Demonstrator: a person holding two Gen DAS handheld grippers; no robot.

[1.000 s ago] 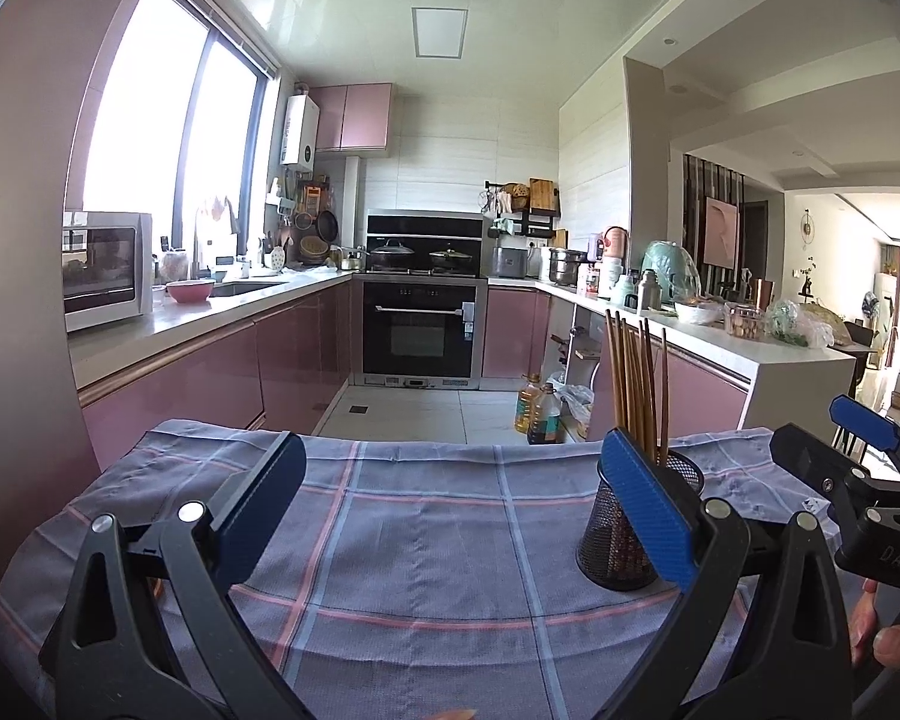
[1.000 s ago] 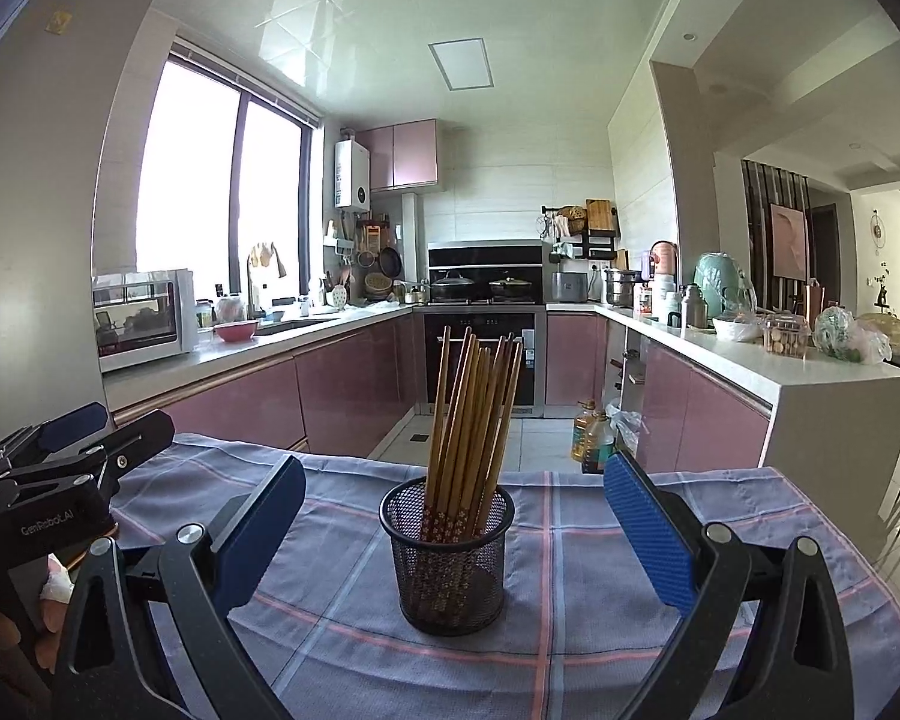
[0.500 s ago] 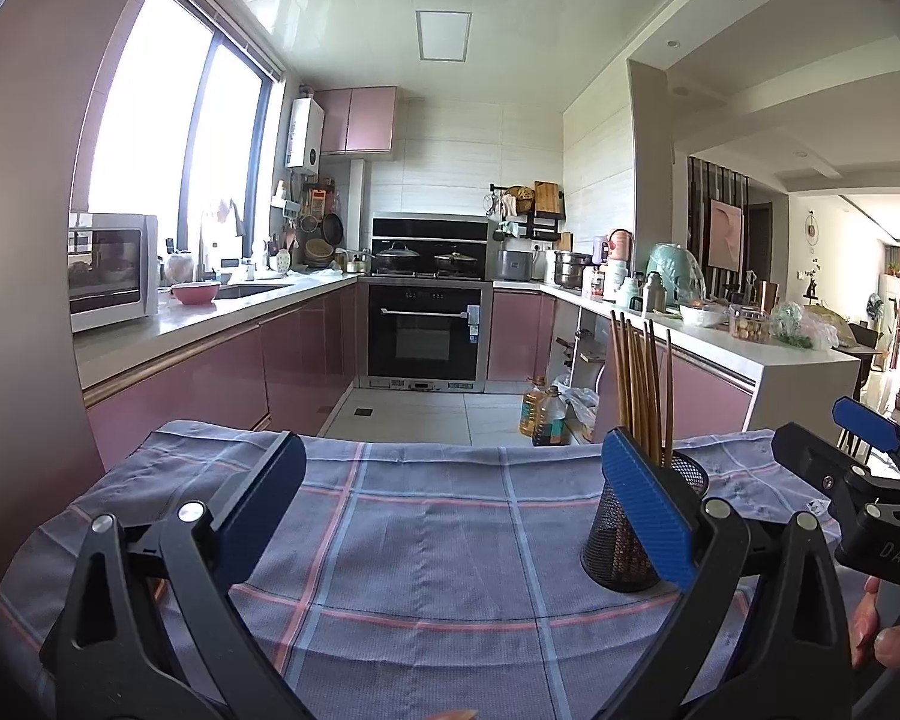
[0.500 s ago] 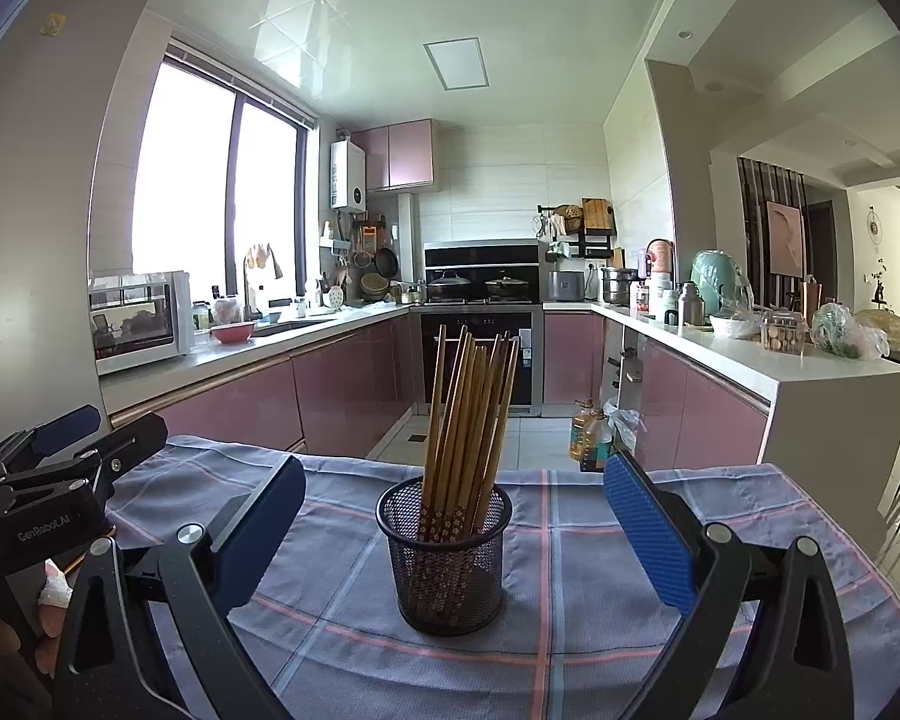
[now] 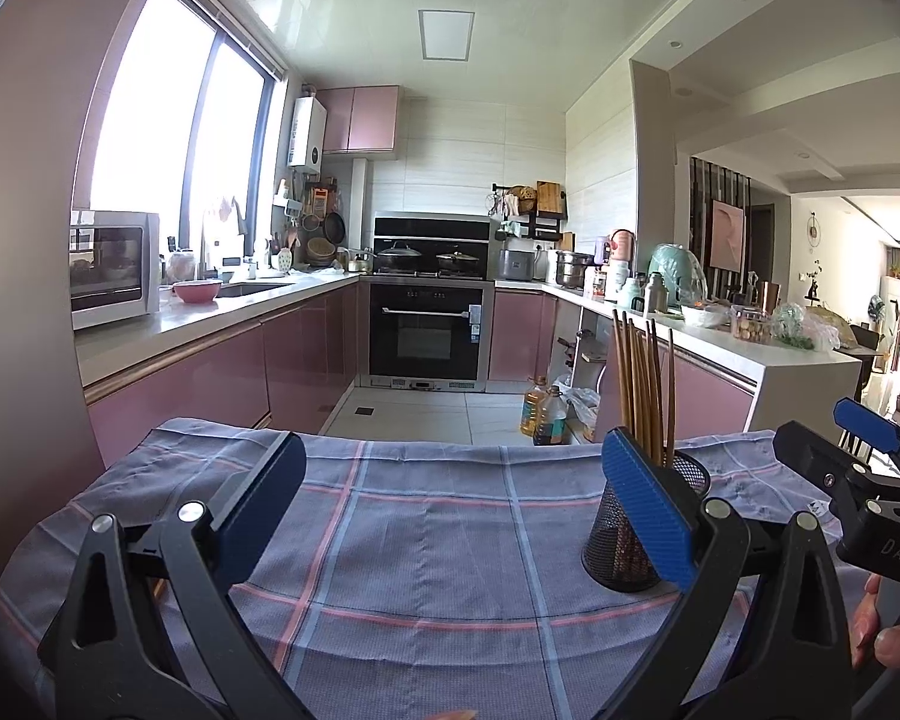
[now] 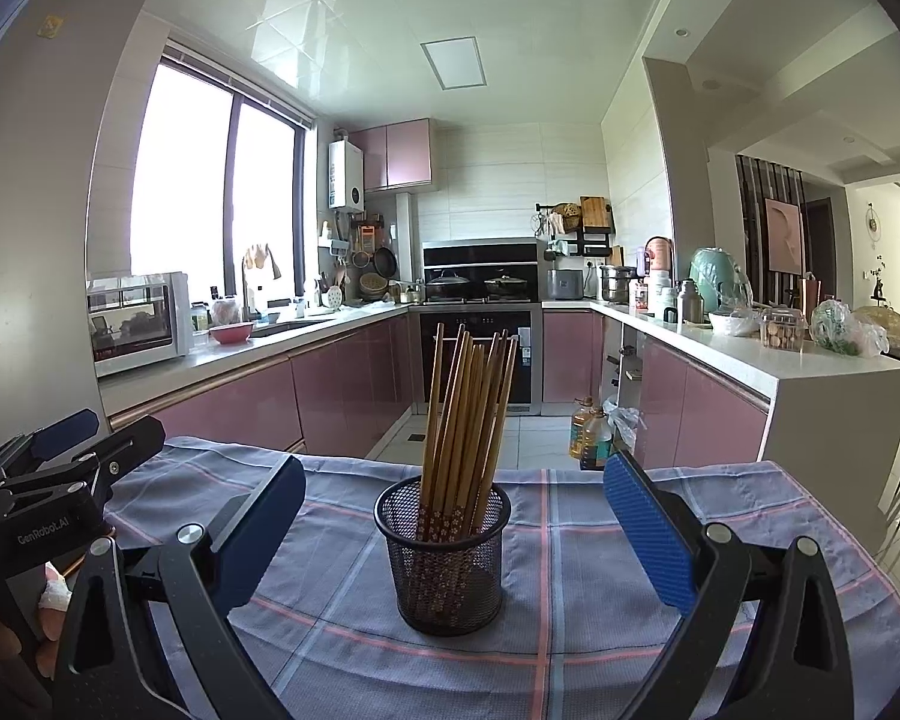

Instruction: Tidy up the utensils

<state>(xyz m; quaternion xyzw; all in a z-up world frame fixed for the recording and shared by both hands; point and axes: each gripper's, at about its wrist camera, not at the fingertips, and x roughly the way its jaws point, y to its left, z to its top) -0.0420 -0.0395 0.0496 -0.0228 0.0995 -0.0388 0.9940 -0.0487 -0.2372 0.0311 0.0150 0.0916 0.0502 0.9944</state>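
A black mesh holder (image 6: 441, 558) stands on the checked blue cloth (image 6: 570, 588), filled with several brown chopsticks (image 6: 468, 402) standing upright. My right gripper (image 6: 450, 534) is open, its blue pads on either side of the holder and a little nearer than it, touching nothing. In the left wrist view the same holder (image 5: 621, 546) sits at the right, partly behind the right pad. My left gripper (image 5: 450, 510) is open over bare cloth (image 5: 438, 552), with nothing between its fingers. The other gripper (image 5: 870, 480) shows at the right edge.
The table's far edge drops to a tiled kitchen floor (image 5: 414, 414). Pink cabinets and a worktop with a microwave (image 5: 111, 267) run along the left. A white counter (image 6: 780, 360) crowded with jars and bags stands on the right. Oil bottles (image 6: 591, 432) sit on the floor.
Both views have tilted slightly downward, so the kitchen sits a bit higher in frame. The holder, the chopsticks and both open grippers keep their places.
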